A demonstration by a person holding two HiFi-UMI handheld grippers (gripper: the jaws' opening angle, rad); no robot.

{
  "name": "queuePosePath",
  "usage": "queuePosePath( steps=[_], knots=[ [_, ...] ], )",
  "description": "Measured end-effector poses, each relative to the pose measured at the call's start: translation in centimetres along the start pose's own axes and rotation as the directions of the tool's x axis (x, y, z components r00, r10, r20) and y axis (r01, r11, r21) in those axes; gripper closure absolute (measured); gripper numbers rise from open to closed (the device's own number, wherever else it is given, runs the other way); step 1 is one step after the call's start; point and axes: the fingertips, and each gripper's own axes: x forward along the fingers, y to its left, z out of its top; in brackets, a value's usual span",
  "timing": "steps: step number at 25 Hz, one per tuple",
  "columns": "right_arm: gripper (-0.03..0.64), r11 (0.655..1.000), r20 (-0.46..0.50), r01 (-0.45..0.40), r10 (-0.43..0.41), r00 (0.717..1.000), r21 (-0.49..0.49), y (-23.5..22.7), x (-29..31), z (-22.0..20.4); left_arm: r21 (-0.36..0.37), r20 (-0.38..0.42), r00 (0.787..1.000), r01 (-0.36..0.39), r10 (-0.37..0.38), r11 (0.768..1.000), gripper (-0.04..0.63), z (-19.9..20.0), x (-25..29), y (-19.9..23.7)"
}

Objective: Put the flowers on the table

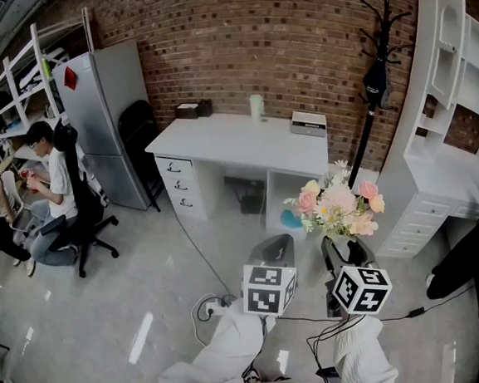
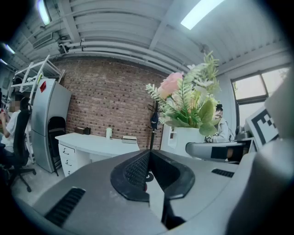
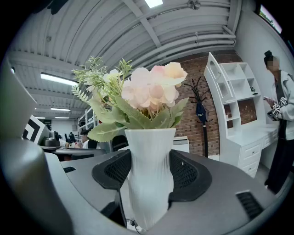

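flowers: we hold the pink, peach and white flower bunch with green leaves upright in its white ribbed vase | right gripper: jaws spread wide, pinching the vase on both sides | place: in the air over the grey floor, well apart from the white desk with drawers | left gripper: jaws pressed together, empty
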Motion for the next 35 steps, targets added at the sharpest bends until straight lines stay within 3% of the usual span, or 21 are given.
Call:
queuePosePath(
  steps=[8,15,23,35],
  knots=[
    [0.357,1.000,-0.004,0.000,0.000,1.000,-0.002,0.3,0.7,-0.4,-0.004,0.012,1.000,-0.014,0.014,1.000,0.586,0.1,0.0,1.1],
    [0.356,0.999,-0.008,-0.004,0.004,1.000,0.048,1.7,2.2,-0.3,-0.005,0.026,1.000,-0.008,0.008,1.000,0.586,0.7,-0.4,3.8],
    [0.356,0.999,0.021,0.030,-0.031,0.999,0.037,2.6,3.4,0.3,-0.008,0.025,1.000,0.007,-0.007,1.000,0.586,0.5,-0.3,7.0],
    [0.356,0.994,-0.038,0.099,-0.097,0.995,0.052,1.4,4.5,-2.1,-0.055,-0.050,0.999,0.004,-0.007,0.998,0.586,-2.7,0.5,10.1]
  ],
)
